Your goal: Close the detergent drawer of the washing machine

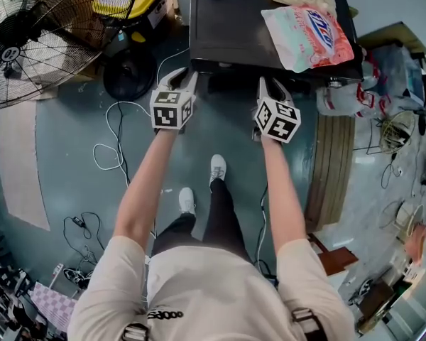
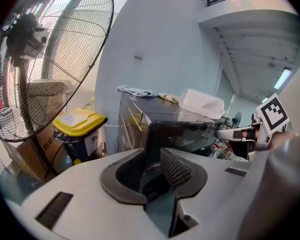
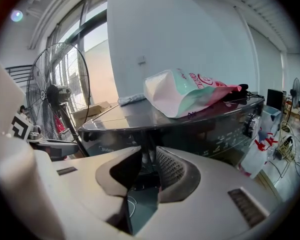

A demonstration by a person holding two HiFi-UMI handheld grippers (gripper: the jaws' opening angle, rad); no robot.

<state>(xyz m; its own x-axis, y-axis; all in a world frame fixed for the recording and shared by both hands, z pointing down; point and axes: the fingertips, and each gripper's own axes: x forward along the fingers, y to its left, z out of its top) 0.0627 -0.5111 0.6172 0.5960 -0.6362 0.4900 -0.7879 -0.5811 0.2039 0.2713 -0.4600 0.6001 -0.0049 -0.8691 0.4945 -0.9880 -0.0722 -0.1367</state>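
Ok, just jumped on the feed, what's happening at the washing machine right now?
A person stands facing the washing machine, a gripper in each hand. The left gripper and right gripper are held near its front edge, either side of what looks like the detergent drawer sticking out, though it is dark there. Both pairs of jaws stand slightly apart, gripping nothing. A detergent bag lies on top.

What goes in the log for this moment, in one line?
washing machine, bag on top | left tongs: open, at machine's front | right tongs: narrow gap, grip unclear | drawer: state unclear
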